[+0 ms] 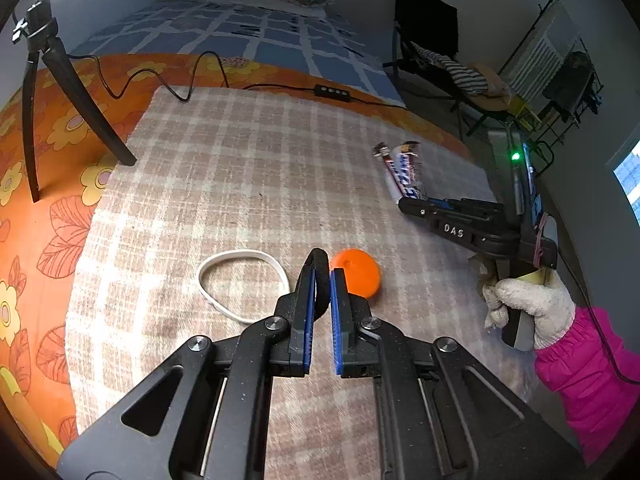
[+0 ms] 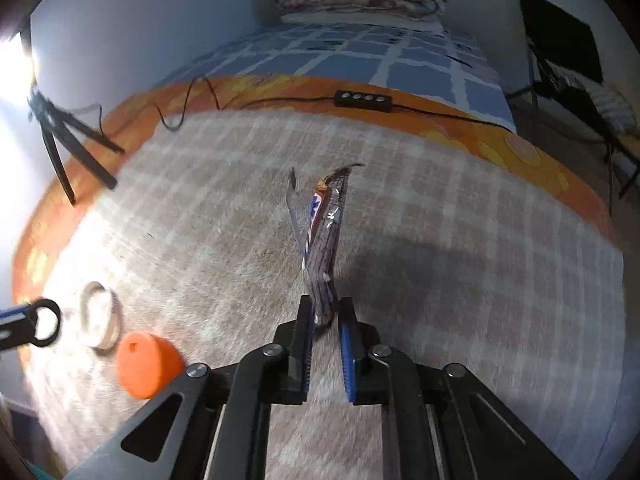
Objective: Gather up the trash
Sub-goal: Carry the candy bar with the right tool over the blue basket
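A black elastic loop [image 1: 320, 268] is pinched between the blue pads of my left gripper [image 1: 322, 280], which is shut on it just above the checked cloth [image 1: 240, 184]. The loop [image 2: 46, 322] also shows at the left edge of the right wrist view. My right gripper [image 2: 325, 312] is shut on the lower end of a crumpled candy wrapper [image 2: 324, 236], which sticks up from its fingers. In the left wrist view that wrapper [image 1: 404, 172] hangs at the tip of the right gripper [image 1: 406, 202]. An orange cap [image 1: 358, 276] and a white rubber band [image 1: 240, 284] lie on the cloth.
A black tripod [image 1: 60, 92] stands at the left on the orange flowered sheet [image 1: 32, 240]. A black cable with a button controller [image 1: 334, 91] crosses the far edge of the cloth. A gloved hand [image 1: 532, 304] with a pink sleeve holds the right gripper. A chair and rack stand far right.
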A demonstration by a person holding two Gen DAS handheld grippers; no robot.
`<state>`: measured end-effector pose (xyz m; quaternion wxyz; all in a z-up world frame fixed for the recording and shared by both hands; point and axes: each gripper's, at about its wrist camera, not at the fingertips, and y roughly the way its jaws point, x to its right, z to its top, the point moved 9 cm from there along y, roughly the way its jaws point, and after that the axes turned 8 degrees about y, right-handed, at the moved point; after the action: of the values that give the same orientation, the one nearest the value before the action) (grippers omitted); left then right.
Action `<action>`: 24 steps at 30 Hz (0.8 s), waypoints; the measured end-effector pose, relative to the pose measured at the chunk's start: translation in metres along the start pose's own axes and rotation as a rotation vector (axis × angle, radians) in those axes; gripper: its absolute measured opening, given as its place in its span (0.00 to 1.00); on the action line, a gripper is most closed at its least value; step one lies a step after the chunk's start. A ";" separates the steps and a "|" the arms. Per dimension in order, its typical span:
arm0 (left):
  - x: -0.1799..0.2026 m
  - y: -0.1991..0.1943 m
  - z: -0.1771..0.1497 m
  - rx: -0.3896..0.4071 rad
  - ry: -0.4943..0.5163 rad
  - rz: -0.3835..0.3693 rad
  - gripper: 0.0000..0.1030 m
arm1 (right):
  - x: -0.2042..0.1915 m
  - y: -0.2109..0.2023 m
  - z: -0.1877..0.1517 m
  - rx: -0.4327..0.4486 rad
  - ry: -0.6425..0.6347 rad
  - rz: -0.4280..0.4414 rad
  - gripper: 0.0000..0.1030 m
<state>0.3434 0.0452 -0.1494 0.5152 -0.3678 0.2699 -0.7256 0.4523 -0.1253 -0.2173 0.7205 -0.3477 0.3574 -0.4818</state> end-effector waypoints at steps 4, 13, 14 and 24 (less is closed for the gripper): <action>0.013 -0.017 -0.006 0.016 0.015 -0.010 0.05 | -0.004 -0.027 -0.010 0.015 0.014 0.031 0.10; 0.033 -0.060 -0.032 0.037 0.046 -0.004 0.05 | -0.012 -0.040 -0.019 0.007 -0.029 0.039 0.86; 0.033 -0.063 -0.034 0.037 0.052 0.000 0.05 | -0.015 -0.038 -0.016 0.016 -0.038 0.045 0.89; 0.023 -0.064 -0.039 0.035 0.056 0.005 0.05 | -0.035 0.030 0.008 -0.032 -0.137 -0.041 0.71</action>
<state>0.2720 0.0448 -0.1168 0.5154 -0.3377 0.2725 -0.7390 0.4625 -0.0821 -0.2321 0.7277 -0.3988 0.3078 -0.4654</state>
